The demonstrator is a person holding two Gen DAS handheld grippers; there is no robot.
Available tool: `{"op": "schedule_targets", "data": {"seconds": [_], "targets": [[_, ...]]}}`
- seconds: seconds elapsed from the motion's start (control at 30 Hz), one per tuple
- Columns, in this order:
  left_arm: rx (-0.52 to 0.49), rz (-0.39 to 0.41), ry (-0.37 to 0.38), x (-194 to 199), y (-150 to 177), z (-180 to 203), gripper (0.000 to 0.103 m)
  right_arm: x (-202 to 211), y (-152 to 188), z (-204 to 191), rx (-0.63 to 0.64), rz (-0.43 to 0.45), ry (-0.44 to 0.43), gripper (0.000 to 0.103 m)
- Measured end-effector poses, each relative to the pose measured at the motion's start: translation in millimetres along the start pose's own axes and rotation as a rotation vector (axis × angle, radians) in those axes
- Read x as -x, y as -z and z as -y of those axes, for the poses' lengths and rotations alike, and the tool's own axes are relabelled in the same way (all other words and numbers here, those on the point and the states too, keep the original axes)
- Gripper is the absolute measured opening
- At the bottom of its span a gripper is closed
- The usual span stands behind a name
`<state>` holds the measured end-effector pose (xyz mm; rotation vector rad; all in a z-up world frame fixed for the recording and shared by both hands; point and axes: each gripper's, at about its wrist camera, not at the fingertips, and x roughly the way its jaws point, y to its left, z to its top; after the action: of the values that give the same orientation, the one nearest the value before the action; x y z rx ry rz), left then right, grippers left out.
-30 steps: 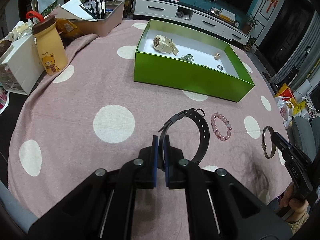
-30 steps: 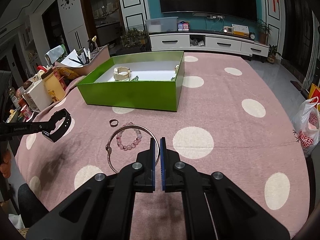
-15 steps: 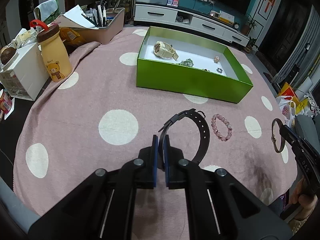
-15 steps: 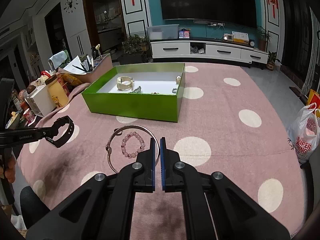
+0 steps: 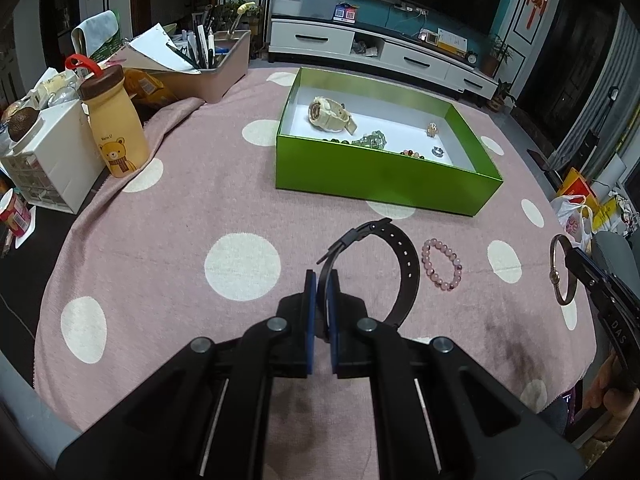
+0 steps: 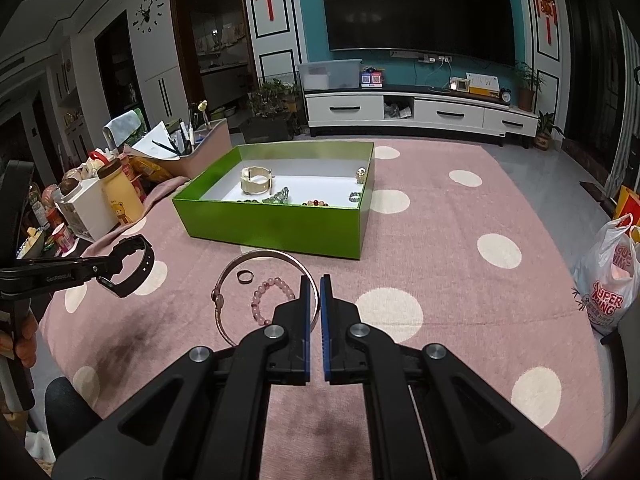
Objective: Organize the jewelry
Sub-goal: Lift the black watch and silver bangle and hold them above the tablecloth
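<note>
Both sets of jaws are pinched nearly closed, each on a piece of jewelry. Held above the cloth, the left gripper (image 5: pixel 322 280) clamps the black strap (image 5: pixel 400 276) of a watch band, which curls out to the right of its blue pads. Likewise raised, the right gripper (image 6: pixel 315 284) nips the thin silver bangle (image 6: pixel 224 300) by its rim; the hoop hangs out to the left of the fingers. On the pink dotted tablecloth (image 5: pixel 192 208) under them lie a pink bead bracelet (image 5: pixel 442 264) and, seen from the right wrist, a small dark ring (image 6: pixel 244 277). Farther back sits the green box (image 6: pixel 280 222), open, with a cream watch (image 5: pixel 330 115), green beads and a few small pieces on its white floor. A yellow bear bottle (image 5: pixel 116 128) stands at the table's left edge
</note>
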<state>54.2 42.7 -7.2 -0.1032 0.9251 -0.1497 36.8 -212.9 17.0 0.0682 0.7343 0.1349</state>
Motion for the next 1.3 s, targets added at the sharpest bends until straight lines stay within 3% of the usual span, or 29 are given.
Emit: {"op": "schedule_targets", "data": {"seconds": [1.3], "targets": [[-0.014, 0.021, -0.002, -0.1, -7.9, 6.0, 0.005, 2.6, -8.7, 1.6, -0.001, 0.027, -0.008, 0.004]]}}
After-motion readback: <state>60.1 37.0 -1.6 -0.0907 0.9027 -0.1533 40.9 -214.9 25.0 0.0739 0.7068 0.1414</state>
